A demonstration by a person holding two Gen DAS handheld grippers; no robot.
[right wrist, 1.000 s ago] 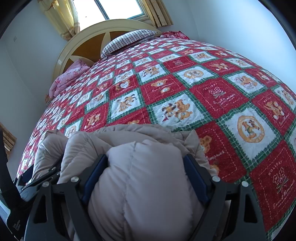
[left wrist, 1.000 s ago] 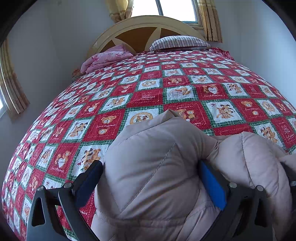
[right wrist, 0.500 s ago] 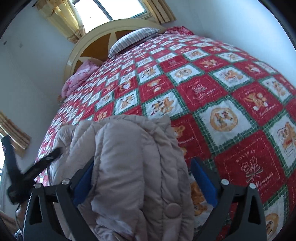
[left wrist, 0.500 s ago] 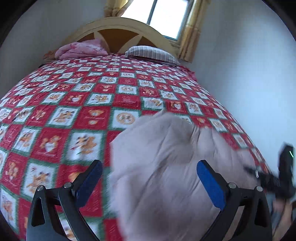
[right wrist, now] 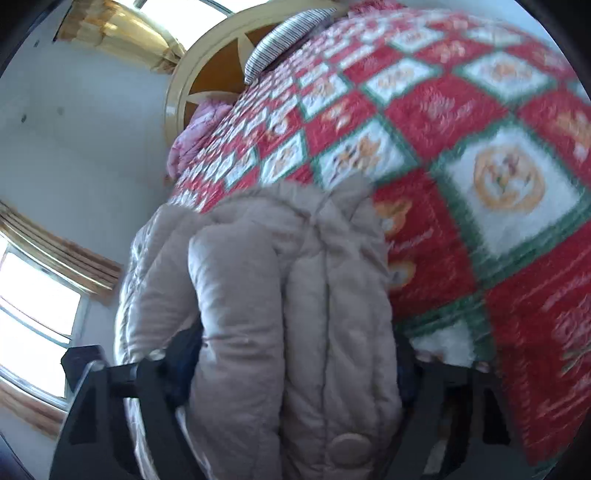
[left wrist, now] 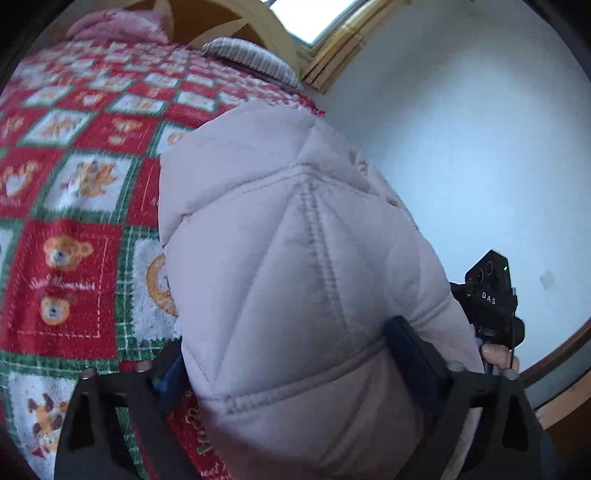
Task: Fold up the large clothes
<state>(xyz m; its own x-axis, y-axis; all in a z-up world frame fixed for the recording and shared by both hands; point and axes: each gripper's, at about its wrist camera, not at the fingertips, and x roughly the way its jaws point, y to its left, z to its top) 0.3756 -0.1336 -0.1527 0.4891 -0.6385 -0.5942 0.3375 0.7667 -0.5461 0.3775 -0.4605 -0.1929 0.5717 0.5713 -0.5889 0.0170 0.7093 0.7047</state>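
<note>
A beige quilted puffer jacket (left wrist: pixel 295 280) lies bunched at the near edge of a bed. In the left wrist view it fills the gap of my left gripper (left wrist: pixel 291 354). The jaws are closing, and both blue pads dent the padding. In the right wrist view another fold of the jacket (right wrist: pixel 291 295), with a round snap button low down, bulges between the fingers of my right gripper (right wrist: pixel 295 354). Those jaws are closing too, and the pads press into the fabric. The right gripper's black body (left wrist: pixel 491 306) and a person's hand (left wrist: pixel 496 356) show behind the jacket.
The bed carries a red, green and white bear-patterned quilt (left wrist: pixel 74 280). A striped pillow (left wrist: pixel 251 62), a pink bundle (left wrist: pixel 118 26) and a rounded wooden headboard (right wrist: pixel 207 85) are at the far end. A pale wall (left wrist: pixel 480 147) runs along the bed, with curtained windows (right wrist: pixel 33 306).
Both grippers swung round while gathering the jacket. The left view turned from the bed towards the wall. Both pairs of jaws went from standing wide beside the padding to pinching it.
</note>
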